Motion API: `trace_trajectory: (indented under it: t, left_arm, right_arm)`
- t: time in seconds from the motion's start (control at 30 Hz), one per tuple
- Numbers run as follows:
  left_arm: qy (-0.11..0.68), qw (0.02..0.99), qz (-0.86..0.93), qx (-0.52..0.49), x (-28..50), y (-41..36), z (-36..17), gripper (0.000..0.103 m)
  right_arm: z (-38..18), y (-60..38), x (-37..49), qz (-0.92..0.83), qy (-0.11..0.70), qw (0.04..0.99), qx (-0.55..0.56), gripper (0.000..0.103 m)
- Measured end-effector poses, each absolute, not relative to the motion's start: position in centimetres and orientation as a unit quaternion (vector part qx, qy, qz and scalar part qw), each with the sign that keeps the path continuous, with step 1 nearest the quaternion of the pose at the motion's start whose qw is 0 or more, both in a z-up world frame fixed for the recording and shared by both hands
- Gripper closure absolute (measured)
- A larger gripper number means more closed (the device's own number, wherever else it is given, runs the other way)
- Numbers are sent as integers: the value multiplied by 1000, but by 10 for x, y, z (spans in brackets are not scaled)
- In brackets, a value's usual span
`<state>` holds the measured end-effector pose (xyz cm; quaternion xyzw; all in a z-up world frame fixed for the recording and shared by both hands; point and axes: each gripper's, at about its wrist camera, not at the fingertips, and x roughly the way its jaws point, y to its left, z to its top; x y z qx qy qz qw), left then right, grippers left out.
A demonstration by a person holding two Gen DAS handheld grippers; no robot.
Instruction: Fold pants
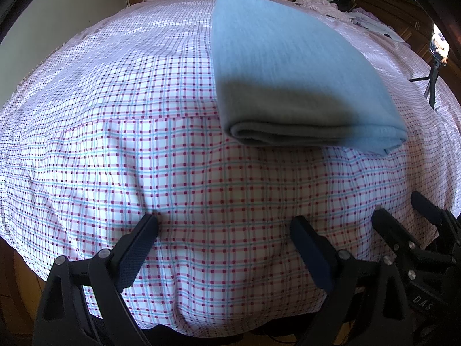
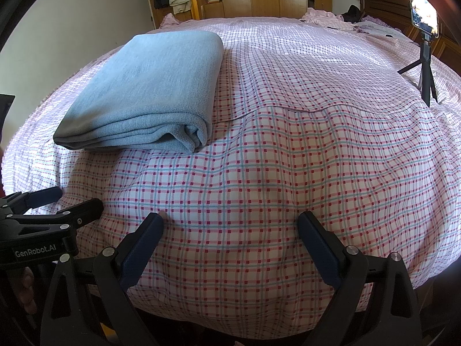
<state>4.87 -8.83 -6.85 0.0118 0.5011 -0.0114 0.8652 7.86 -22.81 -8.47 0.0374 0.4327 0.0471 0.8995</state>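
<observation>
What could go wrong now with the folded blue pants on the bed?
The folded light-blue fleece pants lie apart from both open grippers, left gripper and right gripper. Gripping only the top layer may undo the fold. The loose pink checked bedsheet could get caught in the jaws.

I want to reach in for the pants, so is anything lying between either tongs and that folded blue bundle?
Nothing visible. Only bare checked bedsheet lies between the open right tongs and the folded blue pants, and likewise ahead of the open left tongs. The tripod stands off right.
</observation>
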Motion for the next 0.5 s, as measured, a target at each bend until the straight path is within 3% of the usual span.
trace_trajectory:
  t: [0.5]
  left_arm:
    - [502,865,-12,11,48,-87,-70,7]
  right_arm:
    - [-85,-228,78,47,433,900,37,12]
